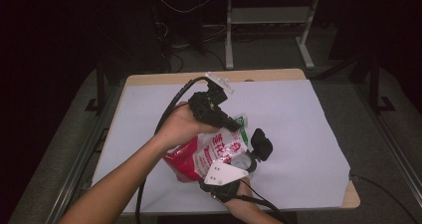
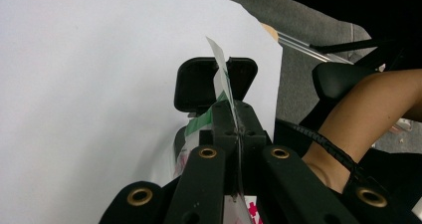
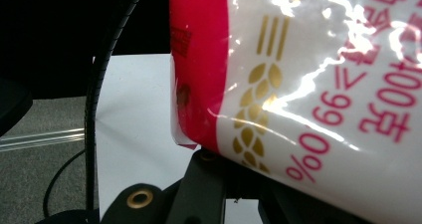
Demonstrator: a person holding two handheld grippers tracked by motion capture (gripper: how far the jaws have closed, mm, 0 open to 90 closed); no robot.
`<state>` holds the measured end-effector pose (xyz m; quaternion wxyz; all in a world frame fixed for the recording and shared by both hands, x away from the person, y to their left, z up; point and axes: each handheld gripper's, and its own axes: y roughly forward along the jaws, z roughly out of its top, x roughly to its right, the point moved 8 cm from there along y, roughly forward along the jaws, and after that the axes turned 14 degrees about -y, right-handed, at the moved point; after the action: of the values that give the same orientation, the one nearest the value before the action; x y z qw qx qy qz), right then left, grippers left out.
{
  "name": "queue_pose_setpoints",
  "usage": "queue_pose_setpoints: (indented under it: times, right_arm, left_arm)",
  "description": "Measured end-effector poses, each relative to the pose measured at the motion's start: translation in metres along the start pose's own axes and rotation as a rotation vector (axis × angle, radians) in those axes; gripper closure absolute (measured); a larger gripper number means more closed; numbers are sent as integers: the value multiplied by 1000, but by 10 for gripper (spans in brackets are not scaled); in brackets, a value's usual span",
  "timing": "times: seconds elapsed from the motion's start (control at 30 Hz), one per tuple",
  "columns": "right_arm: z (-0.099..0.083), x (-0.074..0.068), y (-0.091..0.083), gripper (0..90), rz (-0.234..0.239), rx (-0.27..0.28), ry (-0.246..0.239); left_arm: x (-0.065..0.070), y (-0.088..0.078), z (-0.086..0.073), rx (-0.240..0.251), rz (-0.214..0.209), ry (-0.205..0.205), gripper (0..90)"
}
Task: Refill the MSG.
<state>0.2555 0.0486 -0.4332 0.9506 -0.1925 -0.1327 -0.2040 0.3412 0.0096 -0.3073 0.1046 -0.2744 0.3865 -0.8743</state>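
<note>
A red-and-white plastic bag [image 1: 209, 154] with red print and a green strip at its top is held above the white table [image 1: 298, 114] between both grippers. My left gripper [image 1: 234, 125] comes in from the upper left and is shut on the bag's thin top edge [image 2: 219, 69]; in the left gripper view the jaws [image 2: 234, 122] meet on that edge. My right gripper [image 1: 253, 153], under its grey plate, points up from the near side at the bag's lower right. In the right gripper view the bag [image 3: 308, 84] runs down into the closed jaws [image 3: 234, 184].
The white sheet covers a wooden tabletop whose front right corner [image 1: 351, 199] is bare. The left gripper's black cable [image 1: 169, 109] loops over the table's left half. Grey floor, cables and white desk legs [image 1: 229, 35] lie beyond the far edge.
</note>
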Motion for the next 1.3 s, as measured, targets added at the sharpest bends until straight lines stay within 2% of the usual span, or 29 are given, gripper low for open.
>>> queue_pose_setpoints:
  times: [0.3,0.6,1.0,1.13,1.2,1.3]
  right_arm:
    - [1,-1,0,900,5,17,3]
    - [3,0,-1,900,4,31,11]
    - [5,-2,-2,900,10,44,18]
    - [6,-3,-2,900,13,44,20]
    - [5,-3,-2,900,12,44,18]
    - [5,-3,-1,900,12,42,20]
  left_arm:
    - [2,7,1,-61,38,18,899]
    - [5,13,4,-79,44,-4,899]
    - [4,18,4,-128,59,6,899]
    - [4,20,4,-132,60,-5,899]
    - [2,20,4,-147,68,8,899]
    - [2,22,5,-149,68,-2,899]
